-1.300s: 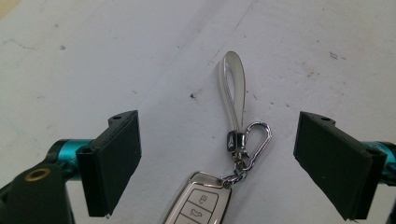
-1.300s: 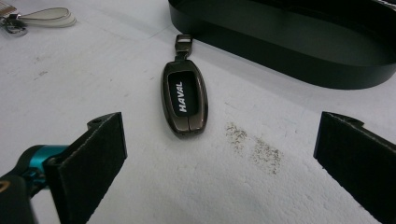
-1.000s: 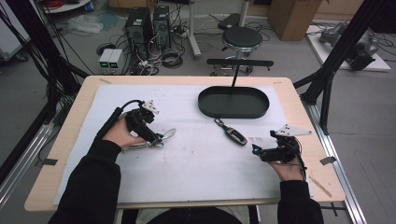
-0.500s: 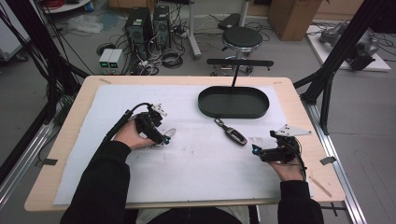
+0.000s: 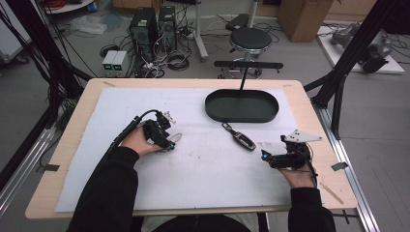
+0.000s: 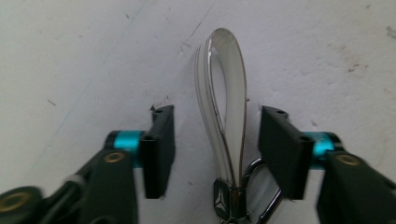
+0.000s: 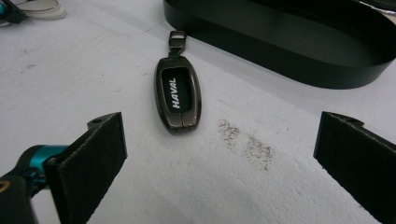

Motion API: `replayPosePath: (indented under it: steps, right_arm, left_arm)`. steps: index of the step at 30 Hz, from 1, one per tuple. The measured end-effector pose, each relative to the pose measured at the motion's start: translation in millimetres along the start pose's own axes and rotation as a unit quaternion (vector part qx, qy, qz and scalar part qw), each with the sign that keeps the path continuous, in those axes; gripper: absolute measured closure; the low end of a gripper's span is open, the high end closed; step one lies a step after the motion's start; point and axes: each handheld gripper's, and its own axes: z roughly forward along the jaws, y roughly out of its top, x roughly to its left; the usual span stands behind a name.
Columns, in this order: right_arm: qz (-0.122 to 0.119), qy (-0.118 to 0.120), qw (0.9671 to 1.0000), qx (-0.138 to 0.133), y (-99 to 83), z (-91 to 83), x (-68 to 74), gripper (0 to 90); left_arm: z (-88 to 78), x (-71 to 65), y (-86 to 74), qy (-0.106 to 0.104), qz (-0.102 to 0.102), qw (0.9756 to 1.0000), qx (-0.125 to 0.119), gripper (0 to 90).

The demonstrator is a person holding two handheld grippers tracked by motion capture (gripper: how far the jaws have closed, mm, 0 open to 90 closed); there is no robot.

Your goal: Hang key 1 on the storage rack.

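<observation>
Your left gripper point(image 6: 215, 154) has just been narrowing its jaws around a clear strap loop point(image 6: 222, 107) lying flat on the white table cover point(image 5: 203, 193), pads not yet touching. The loop looks light, soft and glossy, likely slippery; pinch low, near its metal ring point(image 6: 254, 193). Your right gripper point(image 7: 219, 158) stands wide open.

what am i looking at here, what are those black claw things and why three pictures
A person sits at a table holding a hand-held two-jaw gripper in each hand. One picture looks down from above; each of the other two comes from a camera riding on one gripper.

The left gripper has just been closing around a white strap loop on a metal ring; its pads don't touch it yet. The right gripper is open, pointing at a dark key fob. Behind that sits a black oval tray. Nothing is held.
</observation>
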Motion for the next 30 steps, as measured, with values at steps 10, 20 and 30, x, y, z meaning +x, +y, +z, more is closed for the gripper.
replayPosePath:
  steps: [10, 20, 30]
  right_arm:
    - [-0.002, 0.0, 1.0, -0.001, 0.0, -0.1, 0.3, 1.7]
    - [0.002, -0.001, 1.0, -0.002, -0.5, -0.9, 0.4, 1.7]
    - [-0.002, -0.001, 1.0, 0.001, -0.2, 1.3, 1.9, 1.7]
  left_arm:
    - [-2.0, 7.5, -2.0, -0.021, -0.028, 0.9993, -0.015, 86.7]
    - [-26.6, 6.6, 0.1, 0.002, -0.02, 0.9981, -0.058, 86.5]
    - [-70.0, 11.7, 6.6, 0.004, -0.044, 0.9869, -0.155, 86.6]
